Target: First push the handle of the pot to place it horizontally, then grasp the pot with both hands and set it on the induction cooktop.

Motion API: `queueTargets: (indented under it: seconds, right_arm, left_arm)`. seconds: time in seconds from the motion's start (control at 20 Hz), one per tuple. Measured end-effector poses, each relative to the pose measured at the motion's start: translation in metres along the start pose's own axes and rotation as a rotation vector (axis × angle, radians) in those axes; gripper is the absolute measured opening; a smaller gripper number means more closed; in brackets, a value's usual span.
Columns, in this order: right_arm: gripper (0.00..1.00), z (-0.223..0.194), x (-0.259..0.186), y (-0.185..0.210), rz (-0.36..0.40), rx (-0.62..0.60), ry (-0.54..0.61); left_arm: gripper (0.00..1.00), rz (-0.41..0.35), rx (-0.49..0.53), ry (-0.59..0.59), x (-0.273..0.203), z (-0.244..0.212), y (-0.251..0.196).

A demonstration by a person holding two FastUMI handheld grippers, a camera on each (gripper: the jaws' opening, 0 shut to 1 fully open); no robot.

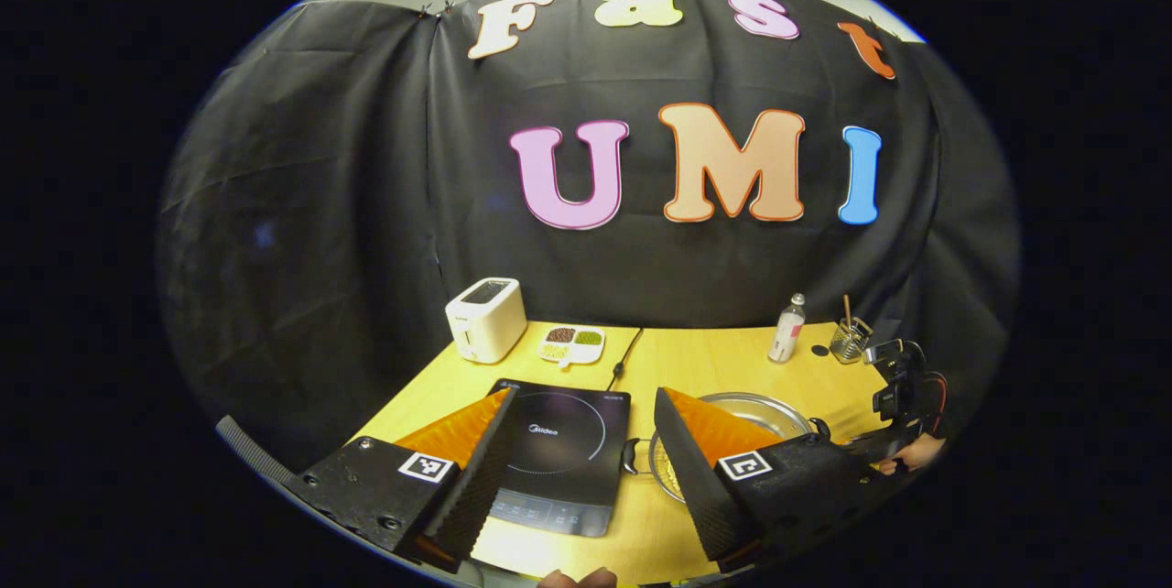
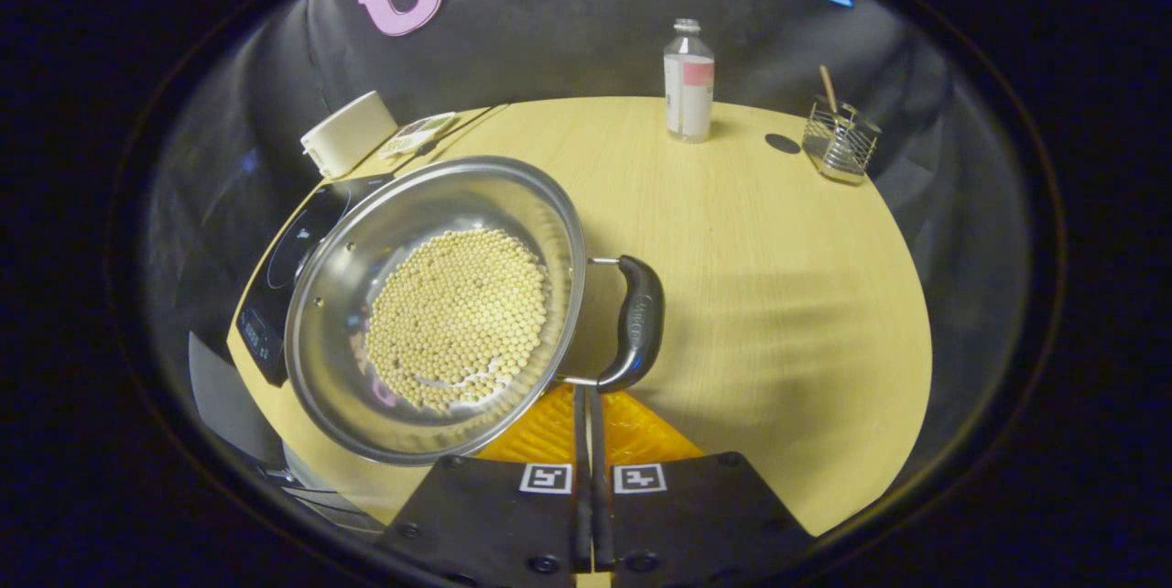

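Note:
A steel pot (image 2: pixel 439 304) holding pale beans stands on the wooden table (image 2: pixel 760 295), just right of the black induction cooktop (image 2: pixel 293 267). Its dark side handle (image 2: pixel 636 322) faces my right gripper (image 2: pixel 586 391), which is shut with nothing in it, its tips right at the handle's near end. In the left gripper view my left gripper (image 1: pixel 583 396) is open above the table's front edge, and the cooktop (image 1: pixel 558 460) lies between its fingers. The pot (image 1: pixel 751 409) sits partly behind one finger, its other handle (image 1: pixel 632 457) pointing at the cooktop. The right gripper (image 1: pixel 902 396) and a hand (image 1: pixel 916 452) show beyond the pot.
At the back stand a white toaster (image 1: pixel 485 318), a divided dish (image 1: pixel 573 343) of grains, a clear bottle (image 2: pixel 689 80) and a wire holder (image 2: pixel 838 144) with a stick. The cooktop's cord (image 1: pixel 627 354) runs to the back edge.

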State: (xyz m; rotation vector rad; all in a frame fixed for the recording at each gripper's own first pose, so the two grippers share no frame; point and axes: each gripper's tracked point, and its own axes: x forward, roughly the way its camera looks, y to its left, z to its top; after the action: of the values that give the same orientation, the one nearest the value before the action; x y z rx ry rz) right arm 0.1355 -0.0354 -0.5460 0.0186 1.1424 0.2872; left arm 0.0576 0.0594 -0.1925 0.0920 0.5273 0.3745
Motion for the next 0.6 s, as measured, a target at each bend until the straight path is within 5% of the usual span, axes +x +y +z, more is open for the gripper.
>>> queueTargets:
  seconds: [0.25, 0.6]
  right_arm:
    - [0.03, -0.004, -0.013, -0.005, -0.051, -0.037, -0.006]
    - [0.0, 0.007, -0.043, -0.011, -0.204, 0.109, -0.022]
  left_arm:
    - [0.9, -0.077, -0.013, 0.075, 0.026, -0.026, -0.009]
    - [0.92, -0.269, -0.115, 0.289, 0.073, -0.089, -0.016]
